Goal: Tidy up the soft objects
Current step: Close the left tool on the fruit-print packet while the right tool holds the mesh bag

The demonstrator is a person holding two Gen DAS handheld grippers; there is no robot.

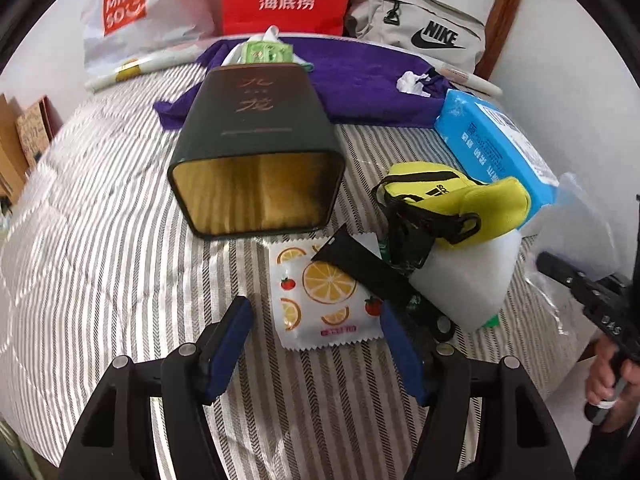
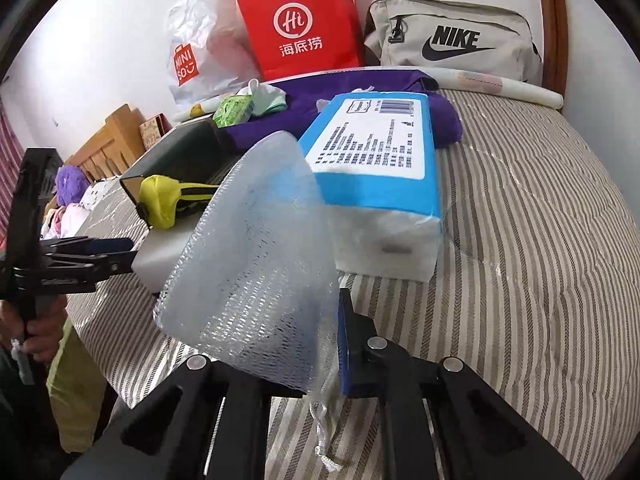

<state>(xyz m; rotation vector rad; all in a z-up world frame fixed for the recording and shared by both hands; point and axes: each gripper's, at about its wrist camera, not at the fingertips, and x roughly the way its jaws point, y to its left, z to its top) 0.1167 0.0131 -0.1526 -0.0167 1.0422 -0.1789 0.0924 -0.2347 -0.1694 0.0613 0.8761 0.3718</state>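
On the bed, the left tool (image 1: pixel 314 330) hovers spread over the wipe packet (image 1: pixel 320 292); the black strap (image 1: pixel 368 276) overlapping it could snag. The right tool (image 2: pixel 320 344) pinches a mesh bag (image 2: pixel 256 240), loosely perhaps.

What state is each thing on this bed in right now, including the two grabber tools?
Left gripper: open, fingers astride the fruit-print packet.
Right gripper: shut on mesh pouch, held up.
Dark tin: on its side, mouth open.
Tissue pack: lying flat, sealed.
Nike bag: zipped, upright.
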